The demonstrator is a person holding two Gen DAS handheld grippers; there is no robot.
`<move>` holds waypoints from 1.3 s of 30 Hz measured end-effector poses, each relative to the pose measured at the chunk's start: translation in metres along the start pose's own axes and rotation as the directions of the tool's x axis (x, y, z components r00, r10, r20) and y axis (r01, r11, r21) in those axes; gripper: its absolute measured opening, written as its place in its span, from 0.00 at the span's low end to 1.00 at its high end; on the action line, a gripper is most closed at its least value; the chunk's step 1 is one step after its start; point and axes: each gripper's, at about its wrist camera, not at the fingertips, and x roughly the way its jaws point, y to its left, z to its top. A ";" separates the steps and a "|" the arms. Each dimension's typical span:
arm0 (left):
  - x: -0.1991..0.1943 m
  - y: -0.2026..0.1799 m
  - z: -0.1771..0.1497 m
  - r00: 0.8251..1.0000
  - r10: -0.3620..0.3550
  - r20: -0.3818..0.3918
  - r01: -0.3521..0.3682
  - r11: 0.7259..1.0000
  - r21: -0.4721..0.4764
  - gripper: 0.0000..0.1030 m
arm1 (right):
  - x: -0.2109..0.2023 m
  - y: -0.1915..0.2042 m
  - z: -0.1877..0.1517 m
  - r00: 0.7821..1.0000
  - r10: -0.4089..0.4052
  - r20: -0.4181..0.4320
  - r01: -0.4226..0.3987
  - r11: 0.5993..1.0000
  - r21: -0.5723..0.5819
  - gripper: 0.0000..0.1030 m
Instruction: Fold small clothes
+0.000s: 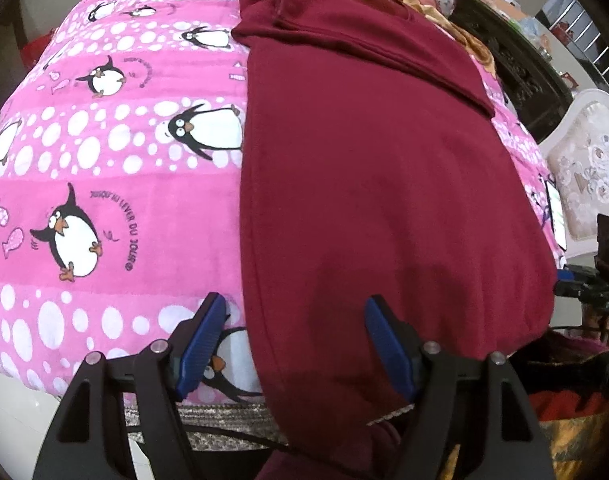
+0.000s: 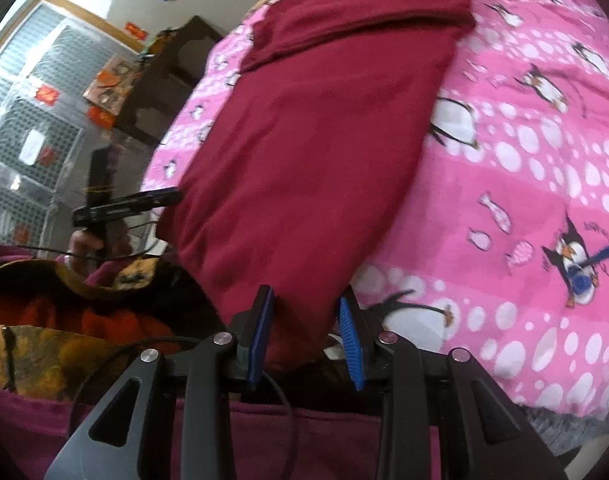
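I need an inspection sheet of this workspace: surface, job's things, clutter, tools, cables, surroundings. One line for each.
Surface: pink penguin blanket, lying smooth.
Job's things: maroon garment lies flat, sleeve folded across its far end; near hem hangs over the edge.
Clutter: orange and dark fabrics piled beside the near edge.
Tools: left tool open, straddling the garment's side edge; right tool has the near corner between its fingers, grip unclear.
Cables: black cable under the right tool.
Surroundings: dark cabinet, white floral chair.

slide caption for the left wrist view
Open left gripper above the near hem of a maroon shirt on a penguin blanket.
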 end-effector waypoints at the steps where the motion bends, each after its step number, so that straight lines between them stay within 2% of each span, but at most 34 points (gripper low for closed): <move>1: 0.000 -0.001 0.000 1.000 0.000 0.003 0.000 1.000 -0.003 0.73 | 0.003 0.001 0.001 1.000 -0.002 -0.007 0.002 1.000 -0.003 0.34; 4: -0.002 0.000 0.000 1.000 -0.018 -0.007 0.019 1.000 0.002 0.73 | 0.009 0.006 0.001 0.999 -0.002 -0.032 0.002 1.000 -0.021 0.34; 10: -0.001 -0.001 -0.005 1.000 -0.018 -0.017 0.018 1.000 0.018 0.74 | 0.011 0.002 -0.001 0.997 0.057 -0.047 -0.057 0.998 -0.003 0.34; 16: 0.003 -0.008 -0.002 0.999 -0.026 -0.026 0.026 1.000 0.015 0.72 | 0.018 0.007 0.003 0.998 0.036 -0.055 -0.038 0.999 -0.030 0.34; 18: 0.004 -0.011 -0.001 0.999 -0.026 -0.032 0.027 0.999 0.022 0.65 | 0.017 0.010 0.006 0.998 0.049 -0.034 -0.050 0.999 -0.021 0.33; 19: 0.004 -0.012 -0.001 0.999 -0.024 -0.033 0.025 0.999 0.024 0.59 | 0.019 0.010 0.007 0.998 0.059 -0.034 -0.059 0.998 -0.015 0.27; 25: 0.005 -0.009 -0.001 1.000 -0.001 -0.030 0.001 1.000 0.012 0.34 | 0.032 0.006 0.014 0.994 0.088 -0.069 -0.088 0.996 0.008 0.21; 27: 0.004 -0.007 -0.001 1.000 -0.002 -0.030 0.002 1.000 0.000 0.28 | 0.031 0.009 0.018 0.994 0.090 -0.066 -0.090 0.996 -0.005 0.19; 31: 0.002 -0.010 0.002 1.000 0.008 -0.029 -0.007 0.999 0.032 0.12 | 0.023 0.017 0.029 0.994 0.106 -0.038 -0.107 0.993 -0.043 0.16; 35: -0.007 -0.013 0.011 1.000 -0.002 -0.014 0.002 0.999 0.055 0.07 | 0.013 0.024 0.043 0.996 0.087 0.010 -0.086 0.993 -0.086 0.15; 39: -0.033 -0.010 0.034 0.997 -0.054 0.059 0.051 0.997 0.053 0.07 | -0.006 0.025 0.063 0.992 0.078 0.104 -0.068 0.993 -0.095 0.14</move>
